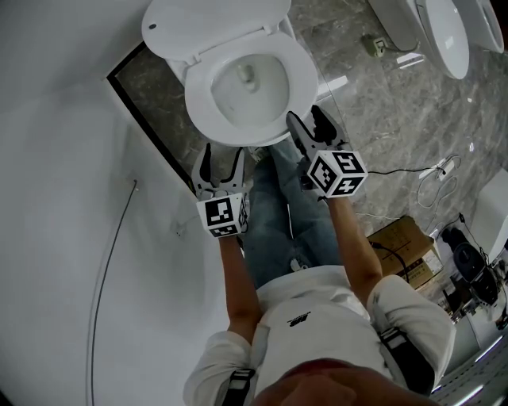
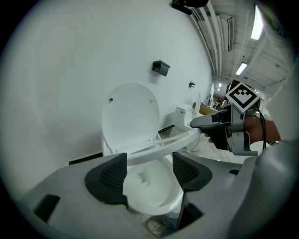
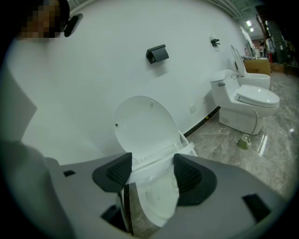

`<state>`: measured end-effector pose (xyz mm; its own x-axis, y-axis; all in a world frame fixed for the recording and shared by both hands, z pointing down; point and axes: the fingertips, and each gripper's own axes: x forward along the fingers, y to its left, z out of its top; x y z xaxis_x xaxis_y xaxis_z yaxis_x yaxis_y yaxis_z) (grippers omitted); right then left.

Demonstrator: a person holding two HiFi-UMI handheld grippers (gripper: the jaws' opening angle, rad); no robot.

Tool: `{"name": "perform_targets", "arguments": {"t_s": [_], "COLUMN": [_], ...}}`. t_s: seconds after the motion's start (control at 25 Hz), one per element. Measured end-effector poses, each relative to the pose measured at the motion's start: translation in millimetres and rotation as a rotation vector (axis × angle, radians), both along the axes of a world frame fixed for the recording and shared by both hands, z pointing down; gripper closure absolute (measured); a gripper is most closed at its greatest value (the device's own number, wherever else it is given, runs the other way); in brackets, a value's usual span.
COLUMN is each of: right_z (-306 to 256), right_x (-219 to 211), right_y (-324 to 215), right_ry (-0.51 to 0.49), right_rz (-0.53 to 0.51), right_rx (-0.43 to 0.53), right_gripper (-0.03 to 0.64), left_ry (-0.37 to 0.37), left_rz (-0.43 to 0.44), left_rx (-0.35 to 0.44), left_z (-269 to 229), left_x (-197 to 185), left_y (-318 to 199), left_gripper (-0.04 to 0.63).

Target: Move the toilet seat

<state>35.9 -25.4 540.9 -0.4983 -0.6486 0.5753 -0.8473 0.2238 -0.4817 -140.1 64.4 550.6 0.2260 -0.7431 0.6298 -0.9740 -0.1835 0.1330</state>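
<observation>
— What are you looking at from your end?

— I'm looking down at a white toilet standing at the floor's edge, backed against the wall. Its lid is leaning upright on that wall. The toilet seat is hanging part-way up. It's hinged at the wall end, and its front rim is sitting higher than the bowl.

— Who's carrying it?

— I'm judging it's the right gripper. In the left gripper view its jaws are standing apart, one above the front-right rim and one below. The right gripper view is showing the same white band crossing the gap between the pads. The gap is looking too wide for a real clamp, so I'm reading the rim as riding on the lower jaw.

— And the left?

— The left gripper is hovering just off the bowl's front-left edge. Its jaws are apart and holding nothing, with seat and bowl showing beyond them.

— What's the next move hanging on?

— The seat's long axis is running from the hinge straight out toward me, so the free end is swinging in an arc about the wall side. The right jaws are the nearer pair, already at that free end. I'm expecting any travel, up or down, to follow that arc, with the rim liable to slip off an unclosed jaw.
</observation>
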Motion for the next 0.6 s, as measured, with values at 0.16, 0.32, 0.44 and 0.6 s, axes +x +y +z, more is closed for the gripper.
{"name": "perform_targets", "arguments": {"t_s": [0.16, 0.32, 0.44, 0.6], "right_z": [-5, -10, -17, -23], "right_x": [-2, -5, -8, -9], "right_y": [-6, -13, -19, -26], "right_ry": [-0.012, -0.027, -0.047, -0.069], "right_rz": [0.011, 0.023, 0.028, 0.028], "right_rx": [0.009, 0.013, 0.018, 0.015], "right_gripper": [0.321, 0.321, 0.321, 0.321], "left_ry": [-0.004, 0.004, 0.008, 0.006], "left_rz": [-0.01, 0.002, -0.001, -0.008], "left_rx": [0.018, 0.036, 0.05, 0.054], "left_z": [-5, -11, -18, -25], "left_x": [-2, -3, -4, -6], "left_y": [-7, -16, -23, -31], "left_gripper": [0.27, 0.295, 0.309, 0.312]}}
